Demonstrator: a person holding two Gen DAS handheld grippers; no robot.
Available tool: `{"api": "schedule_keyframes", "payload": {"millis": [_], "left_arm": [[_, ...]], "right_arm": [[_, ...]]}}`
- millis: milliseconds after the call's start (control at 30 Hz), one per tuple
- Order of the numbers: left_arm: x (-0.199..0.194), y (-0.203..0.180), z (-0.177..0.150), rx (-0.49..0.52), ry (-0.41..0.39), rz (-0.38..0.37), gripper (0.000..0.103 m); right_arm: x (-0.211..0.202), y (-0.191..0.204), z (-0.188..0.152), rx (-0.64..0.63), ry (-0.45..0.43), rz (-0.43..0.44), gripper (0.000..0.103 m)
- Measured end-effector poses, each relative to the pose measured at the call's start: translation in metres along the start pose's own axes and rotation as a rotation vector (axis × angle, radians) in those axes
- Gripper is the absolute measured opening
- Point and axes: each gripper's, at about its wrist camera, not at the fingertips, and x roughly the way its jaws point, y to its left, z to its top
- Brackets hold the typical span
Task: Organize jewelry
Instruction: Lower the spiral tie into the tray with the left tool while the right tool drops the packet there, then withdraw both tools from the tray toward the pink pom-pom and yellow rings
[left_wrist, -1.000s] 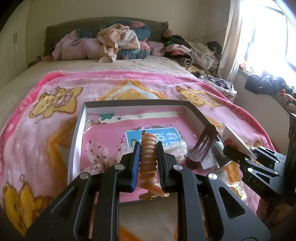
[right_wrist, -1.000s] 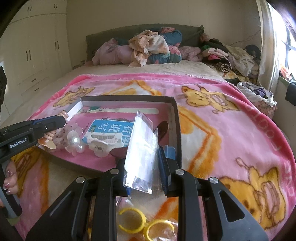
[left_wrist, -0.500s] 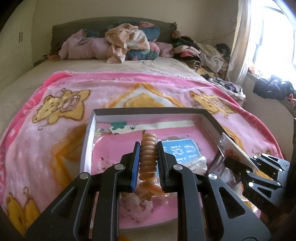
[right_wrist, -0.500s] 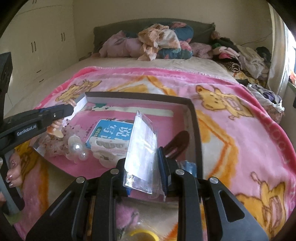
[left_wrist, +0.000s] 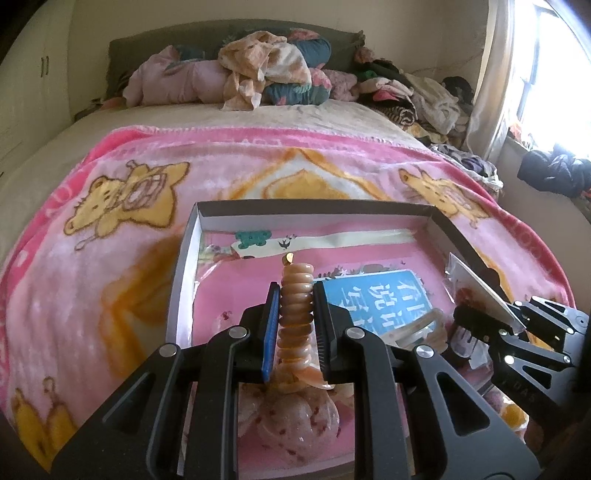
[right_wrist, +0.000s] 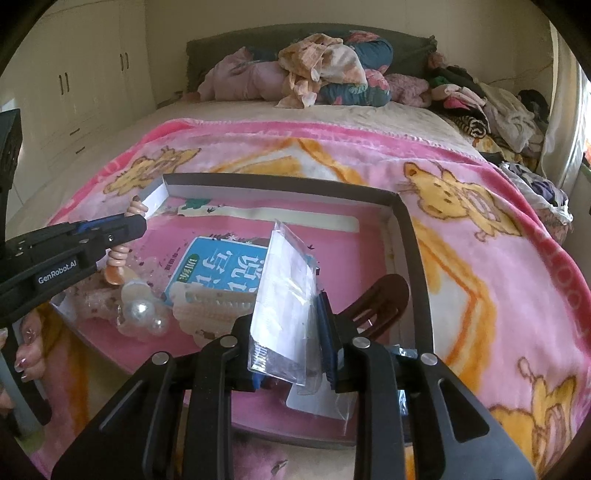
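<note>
My left gripper (left_wrist: 295, 325) is pinched firmly on a peach spiral hair tie (left_wrist: 295, 295), which stands upright between the pads; I judge the tight hold is meant to keep the springy coil from slipping out. My right gripper (right_wrist: 291, 343) pinches a clear plastic packet (right_wrist: 284, 295) by its lower end, so that the packet rises tilted above the fingers and its contents, too small to identify, cannot spill. Both items hang over the shallow box (right_wrist: 413, 236), the landmark for this report. Inside the box lie a blue printed card (right_wrist: 218, 266) near the middle, a cream claw clip (right_wrist: 218, 299) at the card's near edge, a pearl ornament (right_wrist: 142, 312) toward the near left corner, and a dark brown clip (right_wrist: 384, 299) along the right wall. The box rests on a pink bear blanket (right_wrist: 498, 258) spread on the bed. I judge that both items are about to be set down inside the box, the tie at its left side and the packet at its right.
</note>
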Motion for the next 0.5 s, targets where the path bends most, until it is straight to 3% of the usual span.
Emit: {"api": "schedule_keyframes", "payload": {"millis": [100,167,333,367,433,500], "left_arm": [[0.001,0.000,-0.001,0.001,0.006,-0.004,0.011],[0.001,0.001,-0.002,0.000,0.009,-0.005,0.011],[0.000,0.001,-0.004,-0.007,0.013,-0.003,0.013],[-0.001,0.001,-0.005,-0.009,0.012,0.000,0.015],[-0.002,0.001,-0.005,-0.017,0.012,-0.005,0.029],[-0.005,0.000,-0.007,-0.014,0.008,-0.001,0.033]], "right_arm": [[-0.002,0.000,-0.004,0.004,-0.005,0.003,0.031],[-0.005,0.000,-0.007,0.006,-0.016,0.011,0.044],[-0.018,-0.001,-0.014,0.010,-0.053,0.010,0.062],[-0.022,-0.002,-0.017,0.014,-0.064,0.007,0.065],[-0.027,-0.003,-0.019,0.020,-0.074,0.005,0.070],[-0.032,-0.004,-0.023,0.024,-0.082,0.001,0.074]]}}
